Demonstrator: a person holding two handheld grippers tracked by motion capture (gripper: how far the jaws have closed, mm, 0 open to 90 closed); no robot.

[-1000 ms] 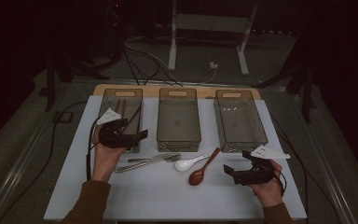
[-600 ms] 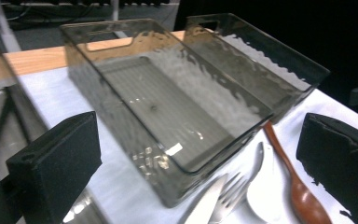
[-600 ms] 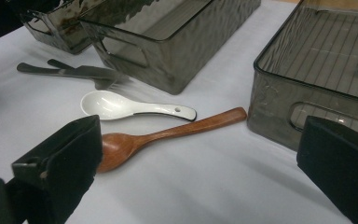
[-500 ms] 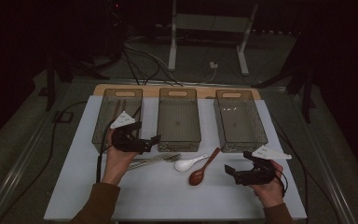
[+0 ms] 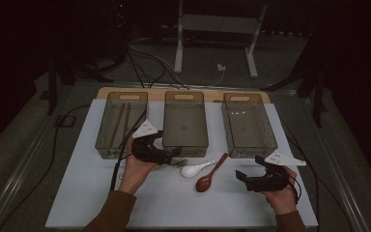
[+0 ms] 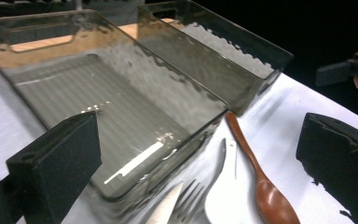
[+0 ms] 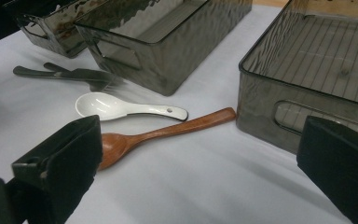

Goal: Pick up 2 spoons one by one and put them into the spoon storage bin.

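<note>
My left gripper is open, low over the table at the front wall of the middle clear bin. Just ahead of its jaws lie a fork and a knife tip, with a white spoon and a wooden spoon to their right. My right gripper is open and empty, in front of the right bin. It faces the wooden spoon and white spoon.
The left bin holds two brown sticks. All three bins stand in a row along the back of the white mat. Fork and knife lie in front of the middle bin. Cables run beside the table's left edge.
My left gripper has moved right, from in front of the left bin to the front of the middle bin above the fork and knife. The right gripper has stayed put.
</note>
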